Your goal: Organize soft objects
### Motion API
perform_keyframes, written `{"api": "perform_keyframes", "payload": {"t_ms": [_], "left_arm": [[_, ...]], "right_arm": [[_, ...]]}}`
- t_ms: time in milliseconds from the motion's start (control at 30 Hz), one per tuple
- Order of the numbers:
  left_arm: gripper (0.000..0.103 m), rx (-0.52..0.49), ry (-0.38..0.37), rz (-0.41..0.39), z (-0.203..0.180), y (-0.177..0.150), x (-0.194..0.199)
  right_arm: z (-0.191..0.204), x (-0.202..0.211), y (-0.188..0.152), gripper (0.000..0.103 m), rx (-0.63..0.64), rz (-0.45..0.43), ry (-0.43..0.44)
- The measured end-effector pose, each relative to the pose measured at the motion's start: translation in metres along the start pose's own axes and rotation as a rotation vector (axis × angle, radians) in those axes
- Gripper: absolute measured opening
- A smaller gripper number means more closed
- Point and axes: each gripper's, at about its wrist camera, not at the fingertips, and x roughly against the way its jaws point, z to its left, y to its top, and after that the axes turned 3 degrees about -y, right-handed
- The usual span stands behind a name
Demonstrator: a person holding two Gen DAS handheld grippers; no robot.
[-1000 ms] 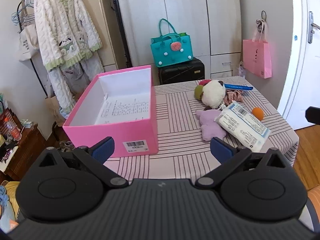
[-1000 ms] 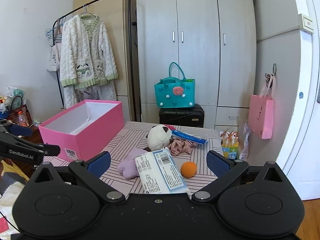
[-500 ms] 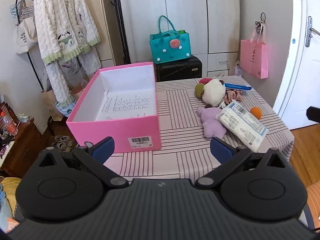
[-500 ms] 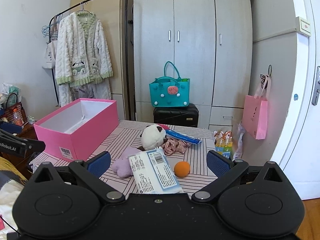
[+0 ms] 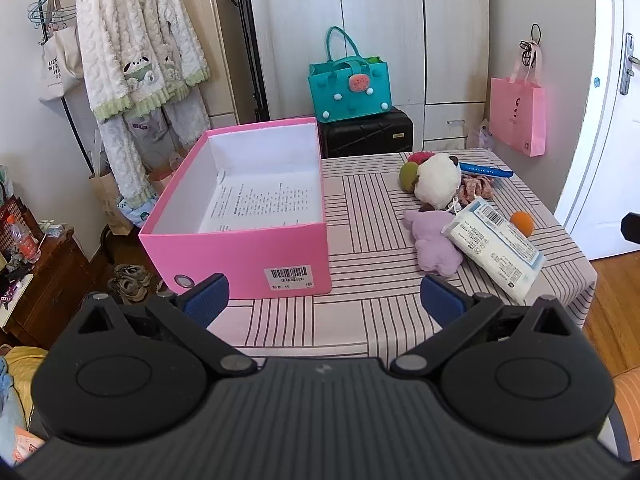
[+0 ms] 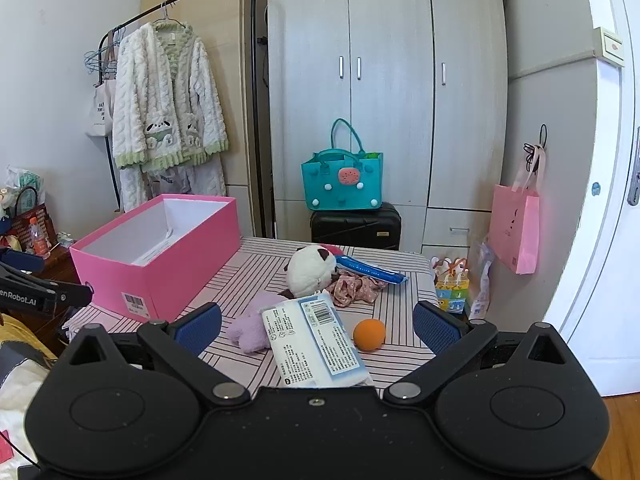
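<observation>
An open pink box [image 5: 240, 236] [image 6: 160, 264] stands on the left of the striped table [image 5: 360, 312]; a printed sheet lies inside. On the right lie a white panda plush [image 5: 436, 180] [image 6: 310, 270], a purple plush [image 5: 434, 240] [image 6: 252, 326], a white tissue pack [image 5: 492, 244] [image 6: 316, 340], an orange ball [image 5: 522, 222] [image 6: 369, 334], a floral scrunchie [image 5: 476, 188] [image 6: 354, 286] and a blue packet [image 5: 484, 169] [image 6: 370, 268]. My left gripper [image 5: 324, 298] is open and empty before the table's near edge. My right gripper [image 6: 316, 324] is open and empty, just short of the tissue pack.
A teal bag [image 5: 348, 88] sits on a black suitcase [image 5: 368, 136] behind the table. A pink bag [image 5: 518, 120] hangs at the right. A clothes rack with a white robe [image 5: 140, 56] stands at the left. A wooden cabinet [image 5: 44, 276] is left of the table.
Both grippers have drawn back and risen a little from the table; the left view now sees further down into the box. Both stay open and empty.
</observation>
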Motion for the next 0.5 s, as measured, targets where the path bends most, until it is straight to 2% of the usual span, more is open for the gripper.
{"api": "perform_keyframes", "payload": {"t_ms": [267,500], "left_arm": [[0.103,0.011,-0.005,-0.028,0.0029,0.0042,0.0047],[0.103,-0.019,-0.004,-0.032,-0.0015,0.0043,0.0041]], "right_arm": [[0.0010,0.0001,0.0002,0.103,0.001,-0.001,0.002],[-0.0024,-0.0011,-0.0003,0.103,0.002,0.007,0.000]]}}
